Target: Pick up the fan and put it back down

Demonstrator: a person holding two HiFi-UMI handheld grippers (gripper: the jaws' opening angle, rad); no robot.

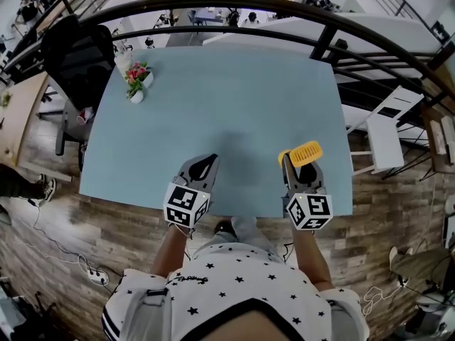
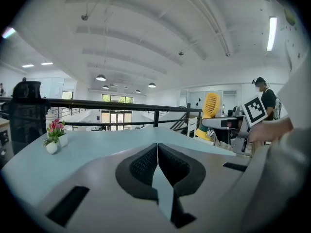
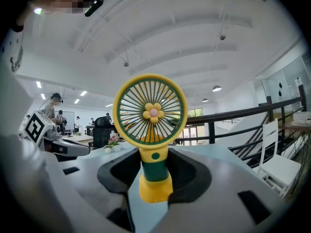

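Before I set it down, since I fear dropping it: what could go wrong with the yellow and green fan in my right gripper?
1. The right gripper grips the yellow and green fan only by its slim green stem, with the wide round head above, so it may tilt.
2. The fan is close to the near right corner of the light blue table; set down there on its small base, it could topple off.

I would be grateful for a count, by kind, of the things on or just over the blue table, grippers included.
Fan: 1
Potted flowers: 1 cluster
Grippers: 2, the left gripper and the right gripper
Total: 4
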